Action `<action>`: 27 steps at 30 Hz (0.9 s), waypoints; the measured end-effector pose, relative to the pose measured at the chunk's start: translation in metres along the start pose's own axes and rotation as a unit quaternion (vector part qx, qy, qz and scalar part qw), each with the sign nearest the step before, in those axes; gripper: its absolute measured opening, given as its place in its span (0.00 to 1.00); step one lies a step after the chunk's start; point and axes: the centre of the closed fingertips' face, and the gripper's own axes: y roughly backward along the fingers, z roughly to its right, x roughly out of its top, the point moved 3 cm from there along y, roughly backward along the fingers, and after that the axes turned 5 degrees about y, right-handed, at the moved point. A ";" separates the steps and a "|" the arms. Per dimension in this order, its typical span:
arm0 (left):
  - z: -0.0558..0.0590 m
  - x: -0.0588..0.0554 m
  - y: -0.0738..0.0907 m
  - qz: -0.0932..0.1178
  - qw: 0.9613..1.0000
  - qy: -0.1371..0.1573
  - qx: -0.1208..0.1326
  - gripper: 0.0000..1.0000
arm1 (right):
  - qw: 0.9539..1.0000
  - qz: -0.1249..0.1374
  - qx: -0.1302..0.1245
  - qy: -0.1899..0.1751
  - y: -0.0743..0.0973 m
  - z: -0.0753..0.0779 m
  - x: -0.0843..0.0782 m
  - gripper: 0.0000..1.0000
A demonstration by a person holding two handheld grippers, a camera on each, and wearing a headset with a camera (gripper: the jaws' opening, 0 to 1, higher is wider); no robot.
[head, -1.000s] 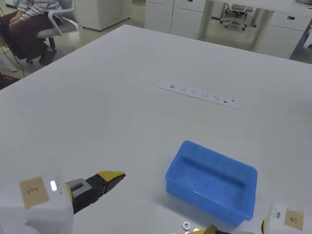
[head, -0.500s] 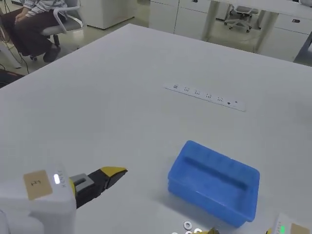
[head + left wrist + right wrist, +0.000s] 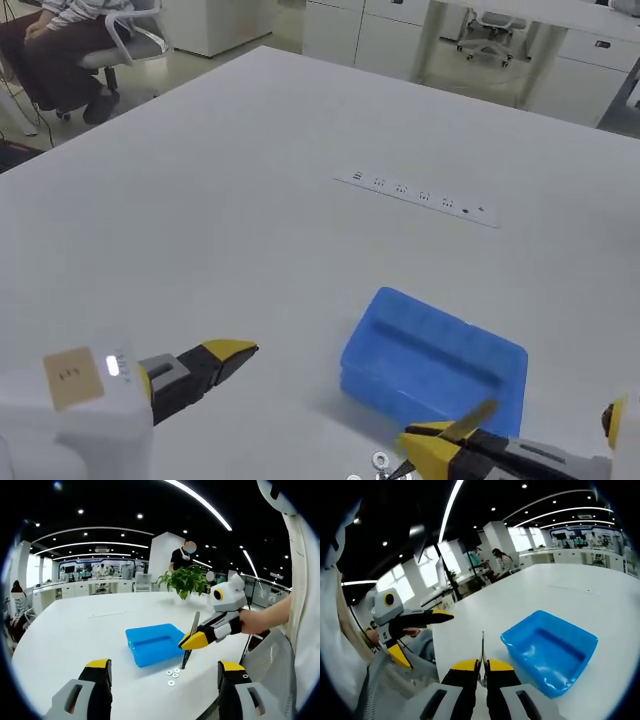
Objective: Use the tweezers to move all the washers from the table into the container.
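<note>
The blue container sits on the white table, open side up. A few small washers lie on the table just in front of it, also washers in the left gripper view. My right gripper is shut on the tweezers, whose tips point down near the washers. In its own view, the right gripper pinches the tweezers beside the container. My left gripper hovers to the container's left, its jaws wide apart and empty; left gripper.
A flush strip of power sockets is set in the table beyond the container. A person sits on a chair past the table's far left edge. A potted plant stands at the table's end in the left gripper view.
My right gripper with the tweezers has risen into the head view from the bottom edge, toward the washers. The left gripper has hardly moved.
</note>
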 end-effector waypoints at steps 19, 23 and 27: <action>0.001 -0.003 -0.001 -0.007 1.000 0.000 -0.003 0.89 | 0.998 0.022 -0.050 -0.025 0.023 0.041 0.033 0.02; 0.001 -0.003 -0.002 -0.007 1.000 0.000 -0.004 0.88 | 0.998 0.022 -0.056 -0.024 0.022 0.051 0.037 0.02; 0.000 -0.002 -0.002 -0.007 1.000 0.001 -0.005 0.88 | 0.998 0.020 -0.062 -0.026 0.021 0.060 0.038 0.02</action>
